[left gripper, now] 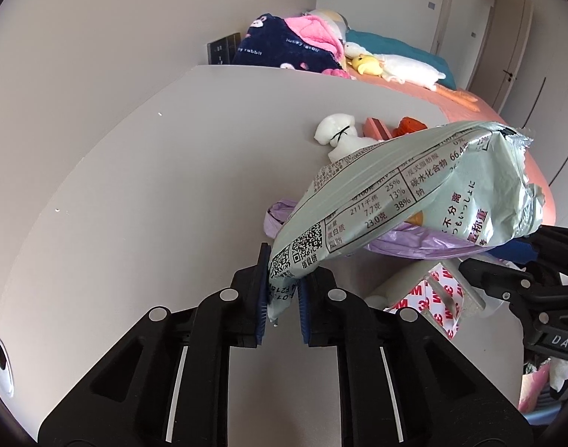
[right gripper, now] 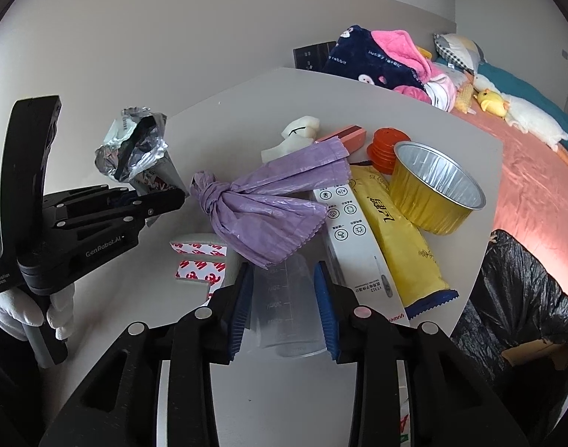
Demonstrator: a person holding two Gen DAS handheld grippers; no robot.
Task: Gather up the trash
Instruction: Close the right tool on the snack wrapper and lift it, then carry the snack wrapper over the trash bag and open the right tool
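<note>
Left hand-held gripper clamped on corner of pale green snack wrapper, raised clear of bench, judged for transfer to black bin bag at bench edge. Right hand-held gripper closed around clear measuring cup. Bag interior hidden; wrapper contents undetermined.

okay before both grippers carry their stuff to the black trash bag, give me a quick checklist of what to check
1. Left gripper shut on the snack wrapper: ok, pinched by one end only.
2. Wrapper clear of the table: ok, lifted.
3. Right gripper on the clear plastic cup: ok, pads on both sides.
4. Cup free of the purple bag: not ok, the bag's edge overlaps the cup.
5. Black trash bag open: ok, at the table's right.
6. Room inside the bag: cannot tell.
</note>
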